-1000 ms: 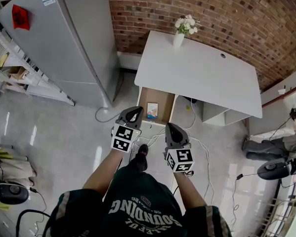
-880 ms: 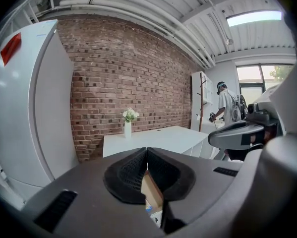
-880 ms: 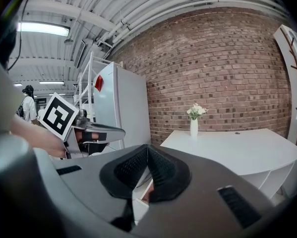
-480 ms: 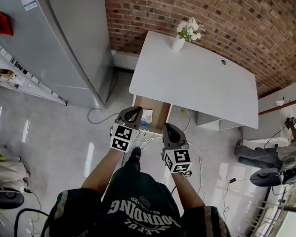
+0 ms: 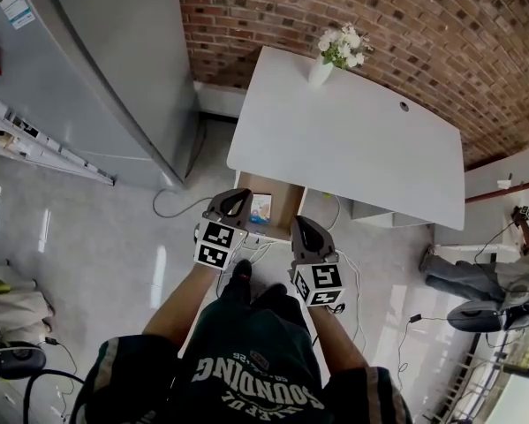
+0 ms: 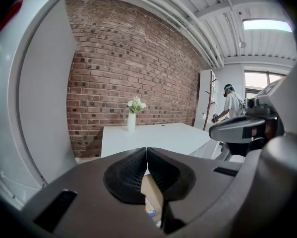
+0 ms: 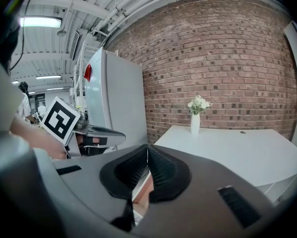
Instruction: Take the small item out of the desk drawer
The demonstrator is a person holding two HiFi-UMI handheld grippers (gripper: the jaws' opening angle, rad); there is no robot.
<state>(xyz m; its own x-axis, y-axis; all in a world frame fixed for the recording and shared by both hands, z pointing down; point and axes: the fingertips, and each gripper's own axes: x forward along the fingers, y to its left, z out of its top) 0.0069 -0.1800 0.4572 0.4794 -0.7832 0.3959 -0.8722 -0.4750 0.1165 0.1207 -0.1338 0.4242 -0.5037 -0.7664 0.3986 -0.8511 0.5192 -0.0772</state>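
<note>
In the head view the drawer [image 5: 288,203] stands open under the near left edge of the white surface [image 5: 352,140]. The small item [image 5: 260,208], a flat thing with blue print, lies inside the drawer at its left side. The left tool [image 5: 236,198] hangs over the left front corner of the drawer, and the right tool [image 5: 303,229] is just in front of the drawer, toward its right side. A vase [image 5: 321,71] with white flowers stands on the surface, far behind the drawer. In the left gripper view the jaws are clenched together with nothing between them; below them show a wooden wall of the drawer and a bit of blue. In the right gripper view the jaws are also clenched and empty, with the wood of the drawer below them.
</note>
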